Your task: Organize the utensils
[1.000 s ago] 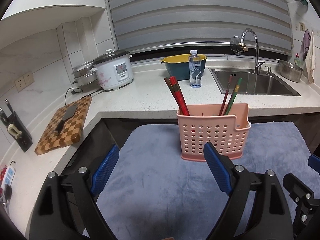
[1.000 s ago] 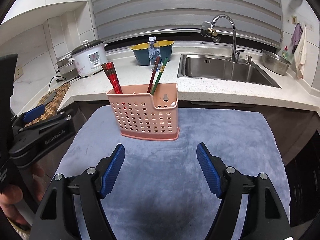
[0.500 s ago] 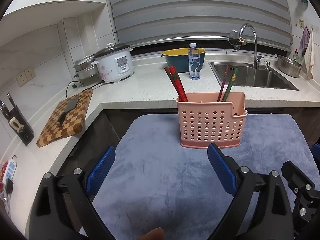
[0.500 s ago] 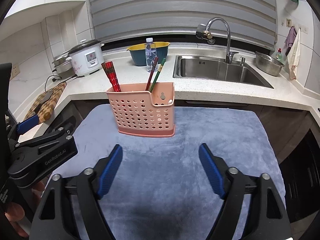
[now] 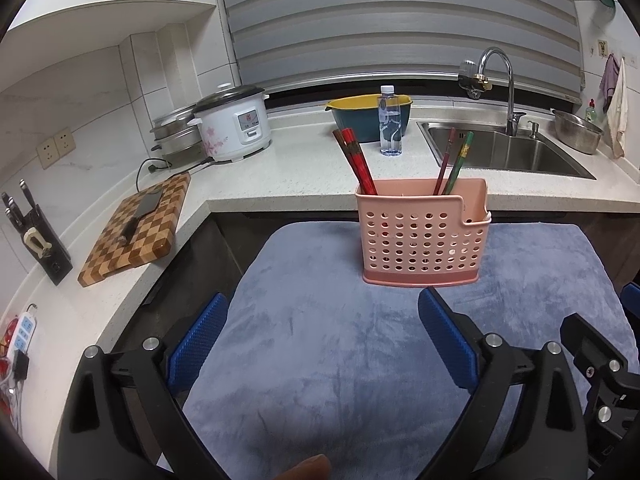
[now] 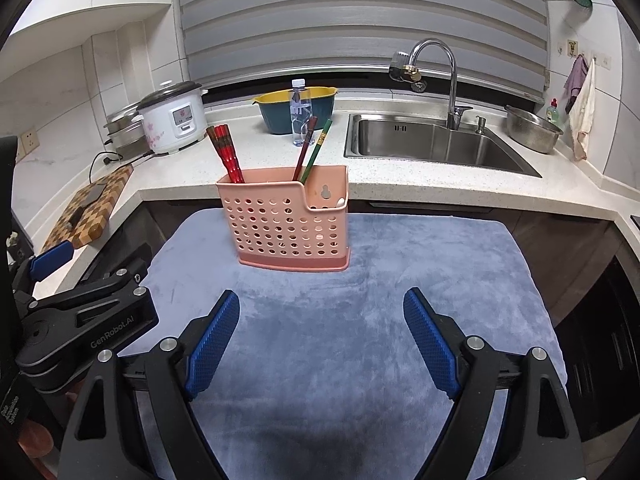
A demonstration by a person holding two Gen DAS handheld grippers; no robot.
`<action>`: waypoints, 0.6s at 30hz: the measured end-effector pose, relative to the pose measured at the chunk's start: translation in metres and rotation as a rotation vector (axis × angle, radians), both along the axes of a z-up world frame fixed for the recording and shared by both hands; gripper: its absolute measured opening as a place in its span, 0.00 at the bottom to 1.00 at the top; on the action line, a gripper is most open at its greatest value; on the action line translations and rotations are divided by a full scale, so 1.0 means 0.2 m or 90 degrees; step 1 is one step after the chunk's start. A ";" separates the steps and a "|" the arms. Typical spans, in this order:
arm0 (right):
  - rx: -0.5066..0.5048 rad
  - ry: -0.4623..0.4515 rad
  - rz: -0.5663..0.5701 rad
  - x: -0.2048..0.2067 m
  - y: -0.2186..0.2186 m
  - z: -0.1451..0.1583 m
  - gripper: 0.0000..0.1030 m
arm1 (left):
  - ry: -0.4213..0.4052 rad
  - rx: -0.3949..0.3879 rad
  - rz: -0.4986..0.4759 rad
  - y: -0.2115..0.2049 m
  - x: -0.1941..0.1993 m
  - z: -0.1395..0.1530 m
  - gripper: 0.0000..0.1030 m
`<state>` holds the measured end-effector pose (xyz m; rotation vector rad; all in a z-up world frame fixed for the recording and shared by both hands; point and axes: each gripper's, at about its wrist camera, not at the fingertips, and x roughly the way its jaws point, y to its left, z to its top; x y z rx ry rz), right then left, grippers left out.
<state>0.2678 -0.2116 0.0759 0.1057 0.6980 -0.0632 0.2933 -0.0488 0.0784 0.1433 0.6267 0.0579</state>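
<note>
A pink perforated utensil basket (image 5: 422, 238) stands upright on a blue-grey cloth (image 5: 340, 360); it also shows in the right wrist view (image 6: 286, 224). Red chopsticks (image 5: 358, 162) lean in its left compartment, and a red and a green chopstick (image 5: 454, 164) lean in the middle one. My left gripper (image 5: 322, 338) is open and empty, held back from the basket above the cloth. My right gripper (image 6: 320, 334) is open and empty, also short of the basket. The left gripper's body (image 6: 80, 320) shows at the left of the right wrist view.
Behind the cloth runs a white counter (image 5: 288, 168) with a rice cooker (image 5: 234, 124), a teal and yellow bowl (image 5: 368, 118), a water bottle (image 5: 390, 120), a sink (image 5: 504, 152) with a tap, and a metal bowl (image 5: 576, 130). A checkered cutting board (image 5: 136, 228) lies left.
Both grippers have drawn back and up from the basket, which now looks smaller and farther off. Both stay open and empty.
</note>
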 end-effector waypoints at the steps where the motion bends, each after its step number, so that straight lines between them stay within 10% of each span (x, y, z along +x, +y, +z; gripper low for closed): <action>1: 0.000 0.000 0.000 -0.01 0.00 0.00 0.79 | 0.000 -0.001 0.000 0.00 0.00 0.00 0.89; 18: -0.006 0.003 -0.002 -0.08 0.01 0.01 0.79 | 0.001 -0.002 0.000 0.00 -0.11 0.01 0.91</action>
